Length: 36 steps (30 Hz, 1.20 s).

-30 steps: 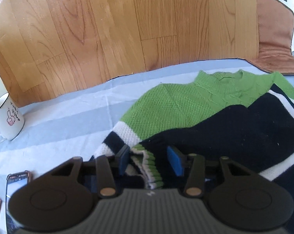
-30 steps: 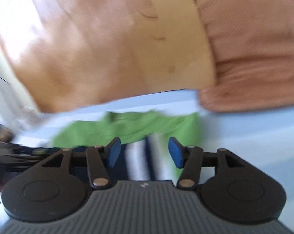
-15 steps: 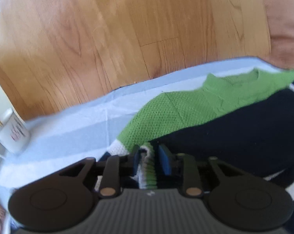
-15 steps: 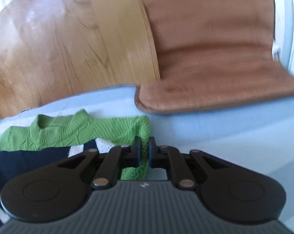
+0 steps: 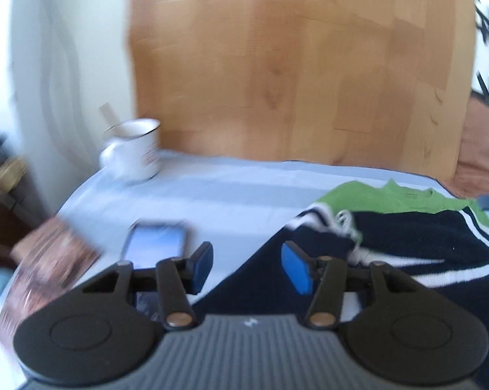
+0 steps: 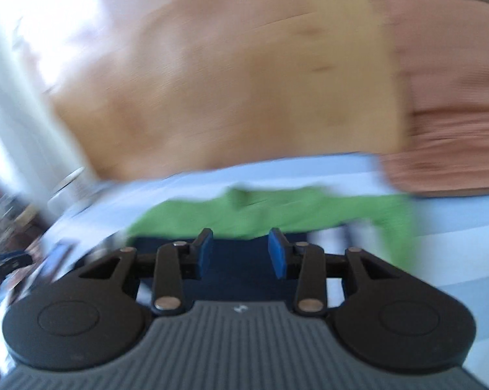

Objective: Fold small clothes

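Sweater (image 5: pixel 416 227): one, green and navy, on the striped cloth (image 5: pixel 231 195), ahead and right of the left claw (image 5: pixel 247 266).
Left claw: spread, empty.
Right claw (image 6: pixel 240 253): spread, above the sweater's navy part.
Mug (image 5: pixel 137 149): one.
Phone (image 5: pixel 155 240): one.

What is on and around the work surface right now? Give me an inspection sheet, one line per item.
Surface: light blue striped cloth, partly covered.
Job's things: green, navy and white knit sweater lying on the cloth, sleeves folded over the body.
Clutter: white mug with something standing in it, phone, brown booklet.
Grippers: left gripper open, holding nothing; right gripper open over the sweater.
Cables: nothing seen.
Surroundings: wooden floor, brown mat; both views blurred.
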Available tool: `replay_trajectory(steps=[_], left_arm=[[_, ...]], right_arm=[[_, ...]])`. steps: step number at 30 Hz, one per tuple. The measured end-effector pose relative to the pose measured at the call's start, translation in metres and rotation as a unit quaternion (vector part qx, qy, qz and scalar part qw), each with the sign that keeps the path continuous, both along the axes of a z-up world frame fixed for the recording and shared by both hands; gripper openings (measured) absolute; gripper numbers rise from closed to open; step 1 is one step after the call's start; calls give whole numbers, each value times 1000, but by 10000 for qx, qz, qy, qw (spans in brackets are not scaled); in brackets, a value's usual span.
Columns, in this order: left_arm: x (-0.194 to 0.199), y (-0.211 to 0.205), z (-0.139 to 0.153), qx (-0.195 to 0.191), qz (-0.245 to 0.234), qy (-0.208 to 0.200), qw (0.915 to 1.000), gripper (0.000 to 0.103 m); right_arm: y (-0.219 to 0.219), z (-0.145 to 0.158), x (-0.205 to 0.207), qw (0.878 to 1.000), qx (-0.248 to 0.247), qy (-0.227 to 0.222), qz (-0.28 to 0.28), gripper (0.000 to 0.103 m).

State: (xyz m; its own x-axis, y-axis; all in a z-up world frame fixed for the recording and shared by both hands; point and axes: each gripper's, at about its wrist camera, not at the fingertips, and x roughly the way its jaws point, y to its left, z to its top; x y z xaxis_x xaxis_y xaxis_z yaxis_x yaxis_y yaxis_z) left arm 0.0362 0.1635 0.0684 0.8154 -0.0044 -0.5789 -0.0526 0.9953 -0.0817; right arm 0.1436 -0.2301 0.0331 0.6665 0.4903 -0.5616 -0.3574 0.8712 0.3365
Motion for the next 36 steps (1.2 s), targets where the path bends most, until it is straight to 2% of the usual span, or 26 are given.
replay_trajectory(steps=[3,5,7,8,10,12,15,17,19,20,21,22,23,26,27,29,31,34,36], left_arm=[[-42,24,-1,-260,177,-203,9993,51],[-68,39,0,-470,204,-406,9979,53],[-92,50,2,-713,159,-663,9951,54],[-105,55,2,-829,123,-795,9933,55],[-126,65,2,-998,84,-1079,9891,56],[-146,69,4,-1113,89,-1335,9847,57],[-172,80,3,-1268,131,-1545,9797,58],[-186,87,2,-1311,219,-1579,9785,59],[-197,94,0,-1329,343,-1601,9775,59],[-202,98,-1,-1347,400,-1621,9767,60],[-205,102,-2,-1375,455,-1639,9758,60],[-207,105,-3,-1412,501,-1662,9746,60],[-208,108,-4,-1446,526,-1682,9737,61],[-205,111,-6,-1529,514,-1723,9717,60],[-202,110,-6,-1535,471,-1724,9719,61],[-191,105,-5,-1527,341,-1686,9732,61],[-177,96,-2,-1503,142,-1659,9745,61],[-146,75,4,-1539,-298,-1638,9740,63],[-121,58,5,-1591,-581,-1567,9730,66]], right_arm=[[73,-2,-21,9931,-532,-256,1008,41],[128,-6,-45,9714,-1357,-795,1779,42],[178,-14,-72,9301,-2195,-1325,2630,46],[200,-19,-85,9083,-2463,-1501,3030,46],[234,-27,-106,8736,-2700,-1686,3680,46],[267,-36,-123,8439,-2891,-1828,4133,46],[310,-61,-135,8000,-3456,-2182,4393,46],[330,-83,-140,7526,-4143,-2748,4318,46],[341,-101,-144,6970,-4616,-3577,4162,53],[344,-108,-143,6742,-4783,-3814,4136,52],[346,-109,-142,6641,-4836,-3904,4155,48],[349,-108,-139,6691,-4773,-3808,4236,21],[351,-102,-133,6897,-4633,-3593,4250,11],[353,-68,-113,7659,-3942,-3415,3761,12],[348,-50,-101,7976,-3628,-3293,3518,12],[329,-10,-69,8572,-2942,-3078,2899,12],[295,28,-34,9061,-2297,-2849,2120,12],[220,69,19,9595,-1234,-2384,858,12],[161,77,39,9778,-640,-1995,35,12]])
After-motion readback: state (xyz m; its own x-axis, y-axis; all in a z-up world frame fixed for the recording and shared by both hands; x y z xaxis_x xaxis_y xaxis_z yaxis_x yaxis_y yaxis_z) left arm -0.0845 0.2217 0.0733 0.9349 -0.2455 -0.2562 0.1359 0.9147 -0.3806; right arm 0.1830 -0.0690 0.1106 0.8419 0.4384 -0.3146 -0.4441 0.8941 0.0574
